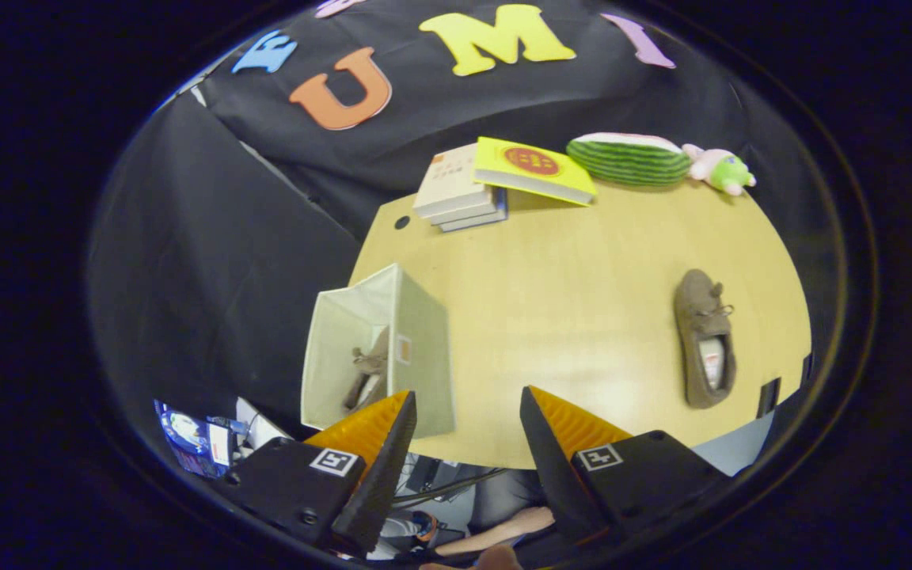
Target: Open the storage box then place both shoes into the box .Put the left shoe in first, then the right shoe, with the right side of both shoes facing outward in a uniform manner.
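Gripper (468,412) fingers spread apart, nothing between them, hovering above the table's (567,301) near edge. Storage box (377,348) is open, just ahead of the left finger, one shoe (367,372) already inside. So left shoe looks done. Second shoe (705,339) lies on the table, well right of the box. Next: go right, grasp it, match orientation.

gripper view | high above table (567,301) | facing down | far

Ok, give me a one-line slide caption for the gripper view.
Open claw above the table: one shoe in the storage box, the other shoe waiting.
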